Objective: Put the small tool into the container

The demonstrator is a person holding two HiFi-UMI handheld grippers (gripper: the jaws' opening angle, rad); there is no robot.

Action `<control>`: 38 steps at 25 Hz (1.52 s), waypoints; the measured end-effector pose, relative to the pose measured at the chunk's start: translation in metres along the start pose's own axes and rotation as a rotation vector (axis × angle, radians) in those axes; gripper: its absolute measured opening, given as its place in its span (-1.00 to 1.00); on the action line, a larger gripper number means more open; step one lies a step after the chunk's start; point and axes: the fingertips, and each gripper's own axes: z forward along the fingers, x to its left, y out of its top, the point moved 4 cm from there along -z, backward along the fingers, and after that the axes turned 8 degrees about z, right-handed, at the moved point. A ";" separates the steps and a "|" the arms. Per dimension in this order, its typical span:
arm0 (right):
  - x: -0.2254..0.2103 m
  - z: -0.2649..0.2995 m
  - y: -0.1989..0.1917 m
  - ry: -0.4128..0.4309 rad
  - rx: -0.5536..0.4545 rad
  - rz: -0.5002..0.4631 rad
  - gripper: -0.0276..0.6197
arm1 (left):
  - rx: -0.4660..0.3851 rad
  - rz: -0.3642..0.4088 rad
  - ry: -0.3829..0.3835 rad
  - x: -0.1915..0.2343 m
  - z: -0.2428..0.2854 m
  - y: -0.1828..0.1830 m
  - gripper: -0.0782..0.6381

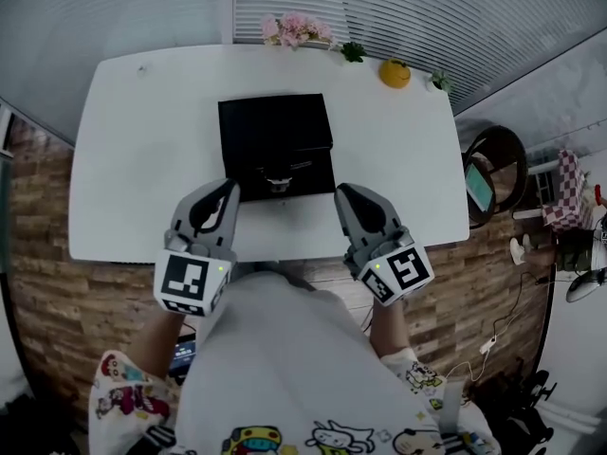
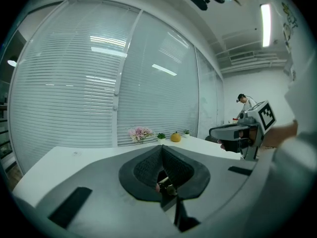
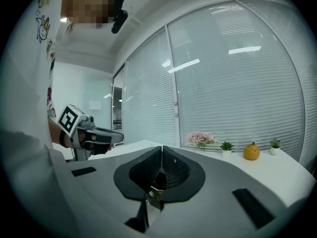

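Observation:
A black container (image 1: pixel 275 136) lies on the white table (image 1: pixel 142 159), with a small shiny metal piece (image 1: pixel 278 182) at its near edge; whether that is the tool I cannot tell. My left gripper (image 1: pixel 232 188) hovers at the container's near left corner, my right gripper (image 1: pixel 340 193) at its near right corner. Both point away from me above the table's front edge. In the left gripper view the left gripper (image 2: pixel 161 148) has its pads meeting, with nothing between them. The right gripper (image 3: pixel 161 148) is shut and empty in its own view. Neither gripper view shows the container.
Pink flowers (image 1: pixel 296 28), a small green plant (image 1: pixel 353 52), an orange fruit (image 1: pixel 395 72) and another little plant (image 1: pixel 437 81) line the table's far edge by the window blinds. A round chair (image 1: pixel 493 169) stands to the right of the table.

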 end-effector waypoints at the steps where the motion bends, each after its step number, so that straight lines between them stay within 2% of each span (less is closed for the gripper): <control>1: 0.001 -0.001 -0.001 -0.003 0.003 0.000 -0.90 | 0.003 0.004 -0.007 -0.001 0.000 -0.001 -0.76; 7: 0.003 -0.003 -0.005 -0.023 0.005 0.001 -0.91 | 0.005 0.030 -0.025 -0.007 0.006 -0.002 -0.76; 23: -0.003 -0.012 -0.010 -0.071 0.000 0.014 -0.91 | 0.019 0.037 -0.057 -0.018 0.022 -0.002 -0.76; 38: -0.002 -0.009 -0.014 -0.070 -0.002 0.033 -0.91 | 0.014 0.059 -0.054 -0.018 0.020 -0.002 -0.76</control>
